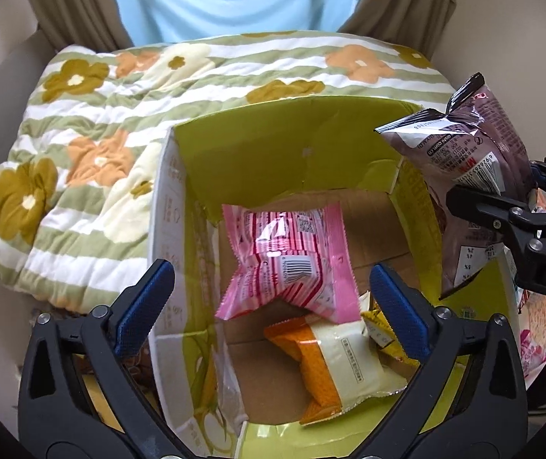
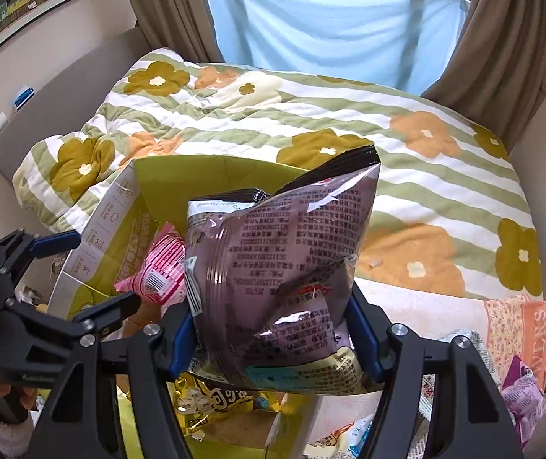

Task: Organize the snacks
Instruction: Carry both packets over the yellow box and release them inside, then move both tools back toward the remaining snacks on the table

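Purple-brown snack bag [image 2: 280, 267] upright above open green box [image 1: 273, 145]; pink packet [image 1: 292, 264], orange-white packet [image 1: 334, 363] lie inside.

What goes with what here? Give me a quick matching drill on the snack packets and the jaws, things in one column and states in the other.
Things:
1. purple snack bag
2. pink striped packet
3. orange and cream packet
4. left gripper

States:
A. lying on the cardboard floor of the green box
B. jaws open, holding nothing, over the box
C. pinched in the right gripper, above the box
D. leaning inside the box, resting on top of other packets

Pairs: 1-C, 2-D, 3-A, 4-B
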A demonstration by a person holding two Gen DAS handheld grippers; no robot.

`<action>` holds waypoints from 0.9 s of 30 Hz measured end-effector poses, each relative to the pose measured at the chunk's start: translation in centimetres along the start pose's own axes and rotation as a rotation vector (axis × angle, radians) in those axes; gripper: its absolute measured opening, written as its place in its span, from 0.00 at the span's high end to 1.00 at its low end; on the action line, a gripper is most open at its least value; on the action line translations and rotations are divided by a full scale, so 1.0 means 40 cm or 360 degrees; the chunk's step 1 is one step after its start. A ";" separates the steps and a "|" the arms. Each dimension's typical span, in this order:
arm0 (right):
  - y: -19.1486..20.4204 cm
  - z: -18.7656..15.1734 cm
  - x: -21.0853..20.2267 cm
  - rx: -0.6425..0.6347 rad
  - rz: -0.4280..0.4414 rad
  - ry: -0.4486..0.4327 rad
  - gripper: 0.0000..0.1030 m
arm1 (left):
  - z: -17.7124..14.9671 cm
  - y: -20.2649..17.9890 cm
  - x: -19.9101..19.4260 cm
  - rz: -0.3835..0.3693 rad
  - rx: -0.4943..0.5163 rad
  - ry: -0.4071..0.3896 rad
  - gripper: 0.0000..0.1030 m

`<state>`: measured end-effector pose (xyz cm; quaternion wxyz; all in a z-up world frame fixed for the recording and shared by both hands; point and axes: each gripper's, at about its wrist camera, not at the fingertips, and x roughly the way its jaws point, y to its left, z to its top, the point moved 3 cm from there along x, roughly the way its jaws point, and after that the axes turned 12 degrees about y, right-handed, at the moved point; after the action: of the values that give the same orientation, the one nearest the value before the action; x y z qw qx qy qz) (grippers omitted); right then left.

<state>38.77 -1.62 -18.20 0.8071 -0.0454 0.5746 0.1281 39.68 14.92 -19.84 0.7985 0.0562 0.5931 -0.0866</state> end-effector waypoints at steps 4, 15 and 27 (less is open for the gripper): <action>0.008 0.006 0.012 -0.0014 0.0009 -0.0003 0.37 | -0.014 -0.001 -0.003 0.0004 -0.0019 0.0016 0.02; 0.033 0.027 0.018 -0.0020 0.0083 -0.0034 0.13 | -0.041 0.014 -0.025 0.0012 -0.0062 0.0019 0.02; 0.061 -0.034 -0.019 -0.0022 0.0110 -0.0060 0.09 | -0.120 0.021 -0.073 0.0004 -0.0118 -0.0006 0.02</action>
<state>36.65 0.31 -17.76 0.8126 -0.0287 0.5595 0.1607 34.50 16.87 -18.45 0.8012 0.0273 0.5944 -0.0637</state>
